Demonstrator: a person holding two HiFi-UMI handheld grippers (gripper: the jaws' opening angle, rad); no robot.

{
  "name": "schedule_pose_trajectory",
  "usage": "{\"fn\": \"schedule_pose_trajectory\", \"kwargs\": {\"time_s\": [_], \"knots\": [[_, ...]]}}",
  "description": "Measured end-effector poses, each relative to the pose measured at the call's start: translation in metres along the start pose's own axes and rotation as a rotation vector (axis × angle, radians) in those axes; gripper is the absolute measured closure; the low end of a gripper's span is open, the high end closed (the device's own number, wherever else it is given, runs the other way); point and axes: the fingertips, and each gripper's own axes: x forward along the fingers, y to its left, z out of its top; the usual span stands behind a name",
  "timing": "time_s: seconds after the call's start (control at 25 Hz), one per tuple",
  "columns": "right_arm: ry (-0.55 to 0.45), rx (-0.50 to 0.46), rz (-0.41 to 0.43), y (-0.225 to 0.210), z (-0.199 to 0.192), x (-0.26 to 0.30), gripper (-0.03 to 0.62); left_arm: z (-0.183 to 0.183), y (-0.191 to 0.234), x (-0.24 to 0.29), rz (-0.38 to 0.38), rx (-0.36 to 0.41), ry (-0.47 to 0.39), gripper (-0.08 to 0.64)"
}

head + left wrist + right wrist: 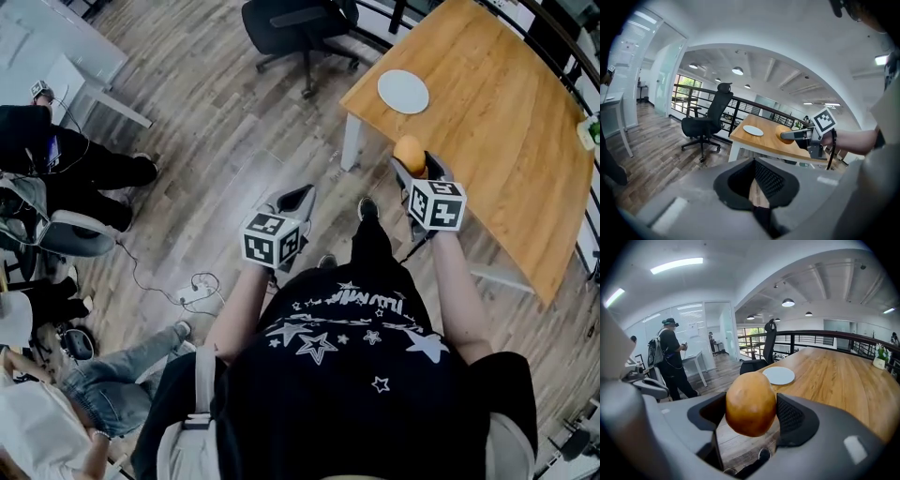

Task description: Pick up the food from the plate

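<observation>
A round golden-brown piece of food (409,153) (750,403) is clamped between the jaws of my right gripper (415,163) (751,409), held in the air over the near corner of the wooden table (497,122). The white plate (403,91) (778,375) lies bare on the table, farther away near its left edge. My left gripper (294,201) (753,162) hangs over the floor left of the table, its jaws together and holding nothing. The left gripper view also shows the right gripper (797,135) with the food (783,132) beside the plate (753,131).
A black office chair (300,28) stands on the wood floor beyond the table's corner. People sit and stand at the left (56,159), with a cable and power strip (195,292) on the floor. A small plant (589,131) stands at the table's right edge.
</observation>
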Motion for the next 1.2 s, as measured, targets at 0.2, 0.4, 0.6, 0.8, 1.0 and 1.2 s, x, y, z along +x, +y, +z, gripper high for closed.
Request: {"fn": "schedule_pose_trajectory", "kwargs": {"time_s": [0.2, 0.4, 0.6, 0.8, 1.0, 1.2], "knots": [[0.013, 0.021, -0.032, 0.004, -0.023, -0.03, 0.258, -0.015, -0.016, -0.015, -0.034, -0.003, 0.004, 0.558], [0.006, 0.006, -0.041, 0.011, -0.029, -0.049, 0.258, -0.024, -0.03, -0.024, -0.05, 0.013, 0.009, 0.558], [-0.021, -0.01, -0.011, 0.009, -0.029, -0.061, 0.258, -0.024, -0.042, -0.028, -0.027, -0.001, -0.007, 0.558], [-0.04, -0.017, 0.019, -0.005, -0.031, -0.084, 0.258, -0.021, -0.066, -0.025, 0.017, -0.008, -0.035, 0.558], [-0.025, 0.01, 0.049, -0.022, -0.059, -0.116, 0.258, -0.027, -0.104, -0.023, 0.045, -0.009, -0.035, 0.558], [-0.014, 0.006, 0.057, -0.036, -0.079, -0.14, 0.258, -0.041, -0.137, -0.03, 0.05, -0.005, -0.033, 0.558]]}}
